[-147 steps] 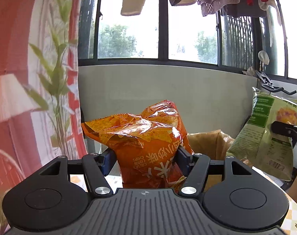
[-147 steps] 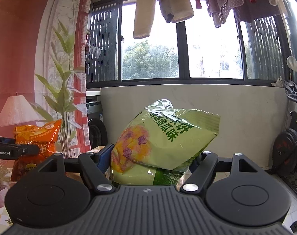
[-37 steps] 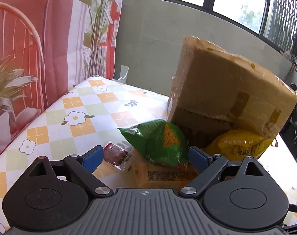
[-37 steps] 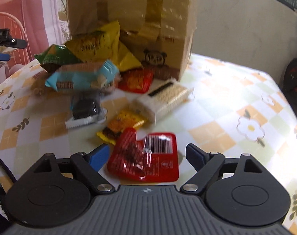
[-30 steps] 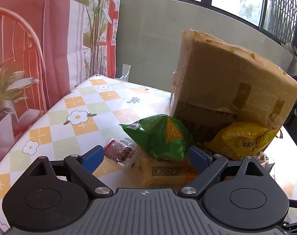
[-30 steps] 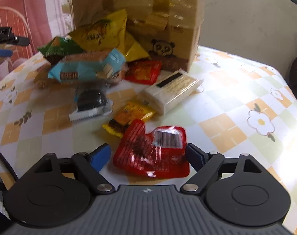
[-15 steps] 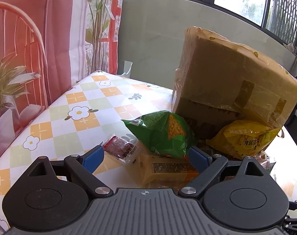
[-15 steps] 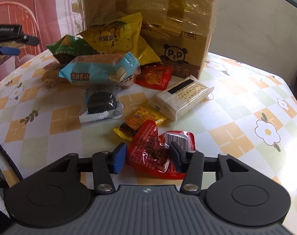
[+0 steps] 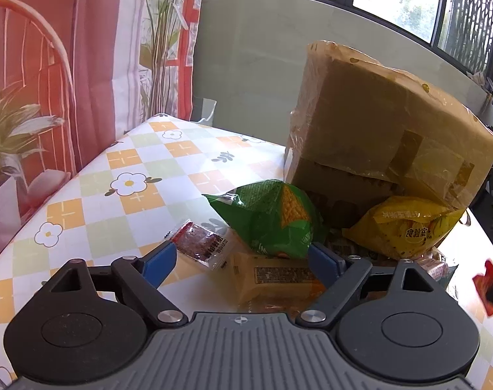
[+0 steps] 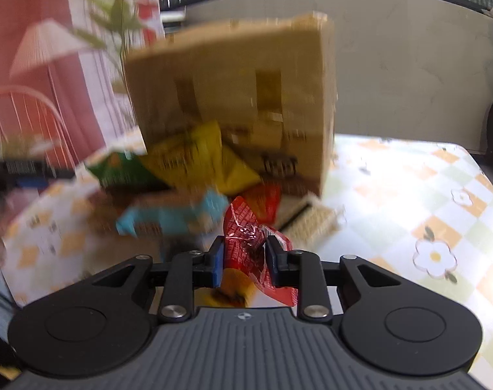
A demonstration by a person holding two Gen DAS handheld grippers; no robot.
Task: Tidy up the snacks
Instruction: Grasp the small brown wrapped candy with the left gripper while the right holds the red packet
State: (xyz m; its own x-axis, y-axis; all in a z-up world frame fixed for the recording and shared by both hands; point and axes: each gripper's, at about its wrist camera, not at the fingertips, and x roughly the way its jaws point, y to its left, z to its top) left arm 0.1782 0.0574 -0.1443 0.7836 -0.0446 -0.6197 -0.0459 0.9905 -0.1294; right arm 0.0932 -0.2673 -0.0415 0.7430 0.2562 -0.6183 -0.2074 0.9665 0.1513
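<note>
Red crinkled packet sits clenched in your right hand-held gripper, off the table, directly in front of the cardboard box. Your left hand-held gripper, closing but empty, faces the green bag left of that box.

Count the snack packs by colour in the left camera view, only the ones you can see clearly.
Green: 1, green bag
Yellow: 1, yellow bag
Orange: 1, orange pack
Red: 2, small red packet on the table and red packet at the right edge
Total: 5
A pack half hidden beside the yellow bag is left out.
</note>
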